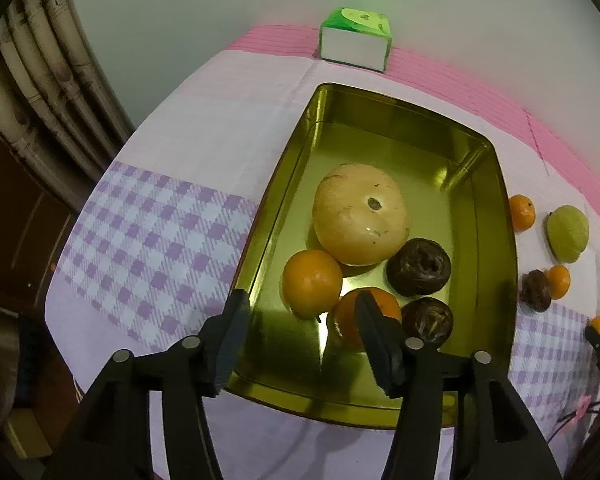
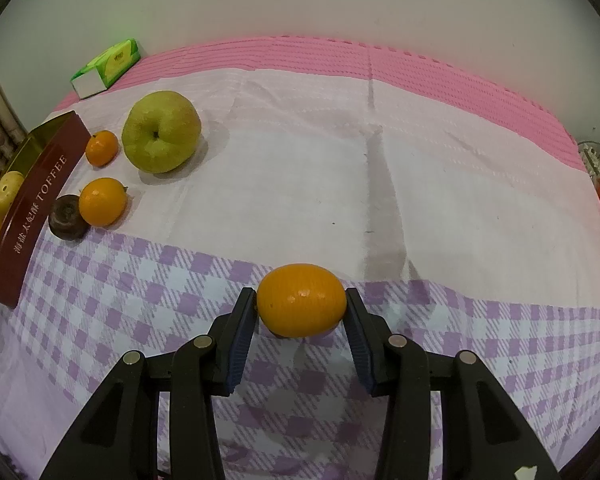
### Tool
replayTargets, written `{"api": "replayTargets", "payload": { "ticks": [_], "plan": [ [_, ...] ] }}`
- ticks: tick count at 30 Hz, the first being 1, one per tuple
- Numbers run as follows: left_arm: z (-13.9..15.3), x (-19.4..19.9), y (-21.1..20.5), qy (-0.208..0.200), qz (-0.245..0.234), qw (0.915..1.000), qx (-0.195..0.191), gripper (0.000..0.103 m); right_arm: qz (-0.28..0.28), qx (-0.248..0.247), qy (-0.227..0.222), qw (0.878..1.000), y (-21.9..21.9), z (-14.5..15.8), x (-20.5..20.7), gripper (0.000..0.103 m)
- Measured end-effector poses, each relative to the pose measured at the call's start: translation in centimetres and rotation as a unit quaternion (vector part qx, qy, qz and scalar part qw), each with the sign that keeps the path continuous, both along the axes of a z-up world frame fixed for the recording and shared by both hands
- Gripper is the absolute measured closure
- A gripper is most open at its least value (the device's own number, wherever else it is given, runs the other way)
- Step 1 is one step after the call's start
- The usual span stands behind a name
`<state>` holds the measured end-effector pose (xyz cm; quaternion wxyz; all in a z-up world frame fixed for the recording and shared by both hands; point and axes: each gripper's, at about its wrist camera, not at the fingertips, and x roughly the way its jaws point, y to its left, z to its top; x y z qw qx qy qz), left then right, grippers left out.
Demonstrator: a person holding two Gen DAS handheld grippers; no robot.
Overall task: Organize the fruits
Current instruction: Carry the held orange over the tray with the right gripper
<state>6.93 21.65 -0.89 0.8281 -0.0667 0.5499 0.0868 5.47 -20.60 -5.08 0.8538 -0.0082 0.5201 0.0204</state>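
Right black two-finger tongs clamp a small orange citrus fruit above the lilac checked tablecloth, probably bound for the gold metal tin. Left tongs gape empty over fruit already gathered there.

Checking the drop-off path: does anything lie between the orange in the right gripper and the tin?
Yes. The orange is clamped in the right gripper; the tin is far left. A dark fruit, two small oranges and a green apple lie beside it.
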Motion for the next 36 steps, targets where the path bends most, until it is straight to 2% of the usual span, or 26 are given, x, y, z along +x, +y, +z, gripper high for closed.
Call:
{"api": "replayTargets", "payload": {
  "ticks": [6,10,14,16,24,31,36],
  "plan": [
    [0.7,-0.4,-0.5,-0.011,-0.007,0.9999,0.003,0.036,0.009,-0.008,-0.005,1.000,1.3,0.7,0.0,0.062],
    [1.1,-0.6,-0.7,-0.021,-0.012,0.9997,0.003,0.035,0.021,-0.003,-0.009,1.000,2.5,1.5,-0.1,0.062],
    [2.2,-1.0,-0.9,-0.040,-0.017,0.9990,0.005,0.024,0.043,0.009,-0.025,0.999,4.4,3.0,-0.2,0.062],
    [2.9,-1.1,-0.9,-0.052,-0.018,0.9984,0.010,0.023,0.059,0.014,-0.033,0.998,5.6,3.9,-0.3,0.062],
    [4.5,-2.2,1.2,-0.071,0.013,0.9972,0.023,0.018,0.164,0.044,-0.054,0.984,14.3,6.9,0.1,0.062],
    [5.0,-4.2,4.3,-0.075,0.056,0.9952,0.028,0.018,0.241,0.052,-0.051,0.968,22.1,6.9,0.1,0.062],
    [4.8,-5.0,5.9,-0.071,0.084,0.9939,0.014,0.017,0.275,0.050,-0.046,0.959,25.7,6.5,0.1,0.062]
  ]
}}
